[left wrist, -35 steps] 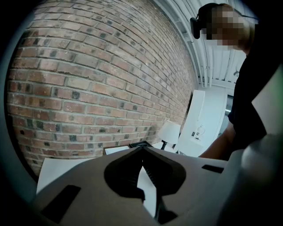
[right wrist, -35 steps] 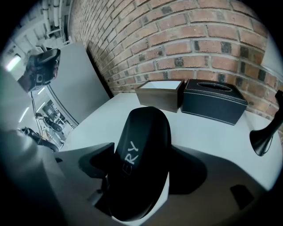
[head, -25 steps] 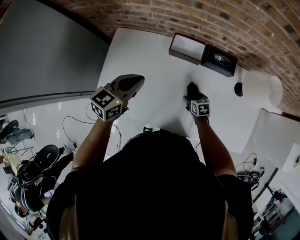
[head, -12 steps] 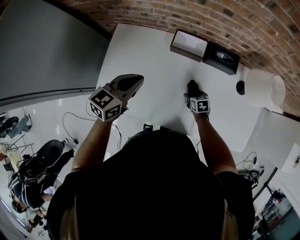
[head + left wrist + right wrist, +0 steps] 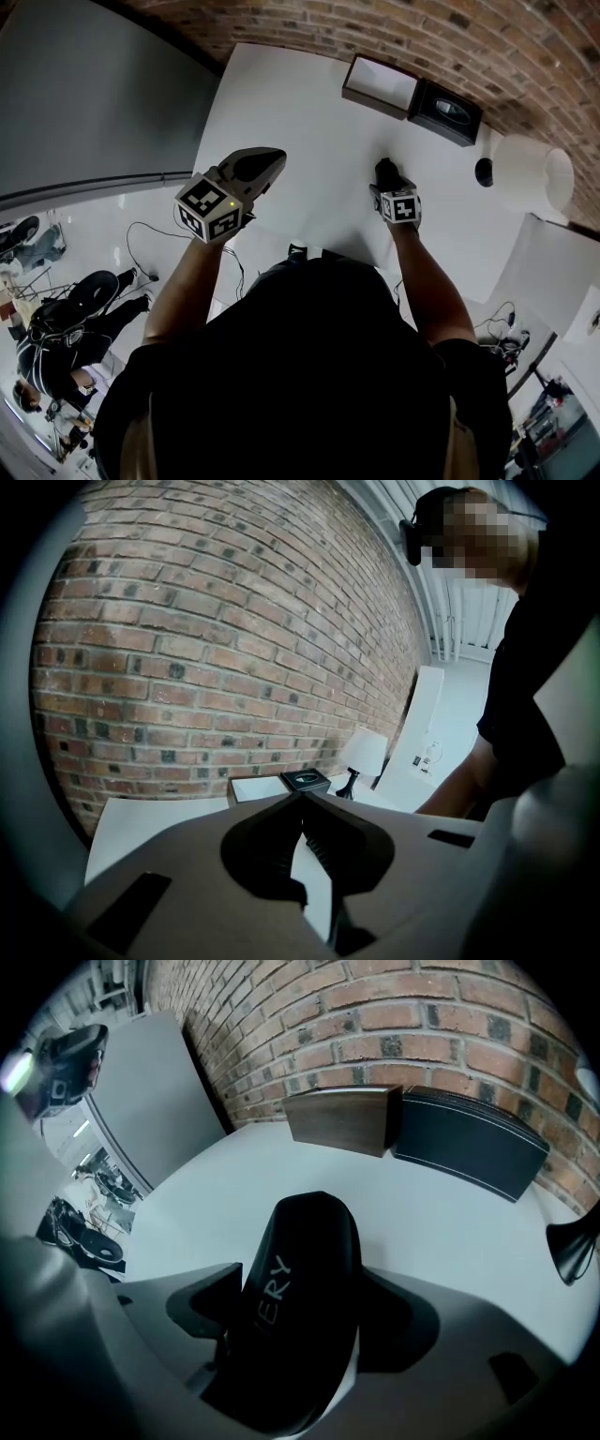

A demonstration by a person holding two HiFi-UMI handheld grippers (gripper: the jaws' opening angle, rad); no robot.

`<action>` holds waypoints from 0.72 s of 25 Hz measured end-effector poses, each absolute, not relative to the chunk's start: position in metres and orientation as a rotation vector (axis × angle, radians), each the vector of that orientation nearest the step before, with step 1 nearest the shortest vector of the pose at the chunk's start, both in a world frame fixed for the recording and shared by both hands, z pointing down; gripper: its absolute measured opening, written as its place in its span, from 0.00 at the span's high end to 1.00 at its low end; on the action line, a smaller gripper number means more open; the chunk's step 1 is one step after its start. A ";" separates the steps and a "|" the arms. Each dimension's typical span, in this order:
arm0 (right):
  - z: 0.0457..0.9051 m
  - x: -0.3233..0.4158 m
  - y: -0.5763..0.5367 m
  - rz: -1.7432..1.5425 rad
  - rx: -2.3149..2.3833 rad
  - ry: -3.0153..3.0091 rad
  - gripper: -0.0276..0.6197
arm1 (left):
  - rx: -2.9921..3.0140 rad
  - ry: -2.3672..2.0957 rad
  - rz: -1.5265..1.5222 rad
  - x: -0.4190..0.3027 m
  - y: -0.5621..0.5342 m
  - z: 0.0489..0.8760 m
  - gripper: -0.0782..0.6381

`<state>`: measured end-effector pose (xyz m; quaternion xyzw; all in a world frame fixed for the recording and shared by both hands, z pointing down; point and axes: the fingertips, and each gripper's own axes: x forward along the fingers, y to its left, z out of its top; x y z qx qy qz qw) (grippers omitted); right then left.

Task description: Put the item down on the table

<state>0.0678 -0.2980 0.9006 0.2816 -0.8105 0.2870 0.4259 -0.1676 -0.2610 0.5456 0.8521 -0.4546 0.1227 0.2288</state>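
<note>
A black rounded item point(image 5: 305, 1232) with pale lettering stands between the jaws of my right gripper point(image 5: 300, 1321), which is shut on it. In the head view this gripper point(image 5: 385, 174) and the item point(image 5: 383, 169) hang just over the white table point(image 5: 281, 103), right of its middle. I cannot tell whether the item touches the tabletop point(image 5: 206, 1204). My left gripper point(image 5: 264, 165) is held up over the table's left side. Its jaw tips meet and hold nothing point(image 5: 301, 797).
A brown open box point(image 5: 380, 84) and a black box point(image 5: 448, 111) sit side by side against the brick wall at the table's far edge, straight ahead of the right gripper point(image 5: 342, 1119). A white-shaded lamp point(image 5: 530, 173) stands at the far right.
Both grippers keep nearly the same places. Only the head view has shifted a little, so the boxes sit slightly higher in it.
</note>
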 end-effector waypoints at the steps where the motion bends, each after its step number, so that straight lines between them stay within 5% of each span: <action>1: 0.899 0.069 -0.299 0.709 0.710 -2.021 0.37 | 2.347 -1.252 0.341 -0.168 -0.261 0.546 0.87; 18: 0.904 0.072 -0.296 0.706 0.709 -2.019 0.33 | 2.335 -1.234 0.277 -0.166 -0.255 0.540 0.87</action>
